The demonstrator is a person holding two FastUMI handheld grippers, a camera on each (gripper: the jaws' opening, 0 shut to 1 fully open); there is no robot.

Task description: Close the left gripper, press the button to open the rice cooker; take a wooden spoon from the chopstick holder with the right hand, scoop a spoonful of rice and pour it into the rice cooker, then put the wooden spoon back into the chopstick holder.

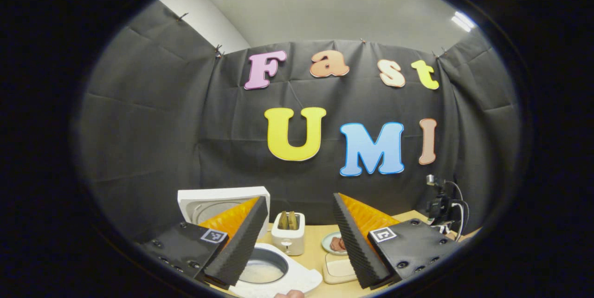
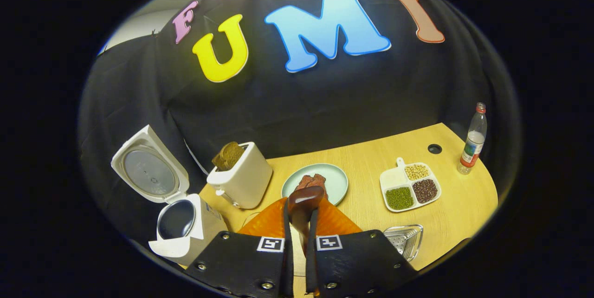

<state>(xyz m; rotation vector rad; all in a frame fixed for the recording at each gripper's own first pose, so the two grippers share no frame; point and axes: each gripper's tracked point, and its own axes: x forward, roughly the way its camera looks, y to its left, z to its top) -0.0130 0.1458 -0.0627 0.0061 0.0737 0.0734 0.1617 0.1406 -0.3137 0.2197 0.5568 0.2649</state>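
Two fingers of the right gripper (image 2: 299, 237) are clamped on the handle of the wooden spoon (image 2: 304, 203), whose bowl stands up just beyond their tips, hollow side toward the camera and, as far as I can tell, empty. That puts the work at the scoop. Good practice now is to keep the squeeze firm so the handle cannot twist, and to keep the bowl level once it is loaded.

Just right of the fingers lies a metal basket (image 2: 404, 238). Farther out on the table (image 2: 459, 210), the divided tray (image 2: 408, 185) holds the grains; the white compartment at its far left looks like the rice, though I cannot be sure. Dip there, shallow, away from the green and dark sections.

Left and near sits the rice cooker (image 2: 185, 228), lid tipped back, pot open; the pour should go over the middle of that pot. A toaster (image 2: 241, 175) and a plate (image 2: 320, 178) stand between.

In the left gripper view, the left gripper (image 1: 299, 242) hangs above the cooker with its fingers spread apart, holding nothing; it should stay clear of the spoon's path.
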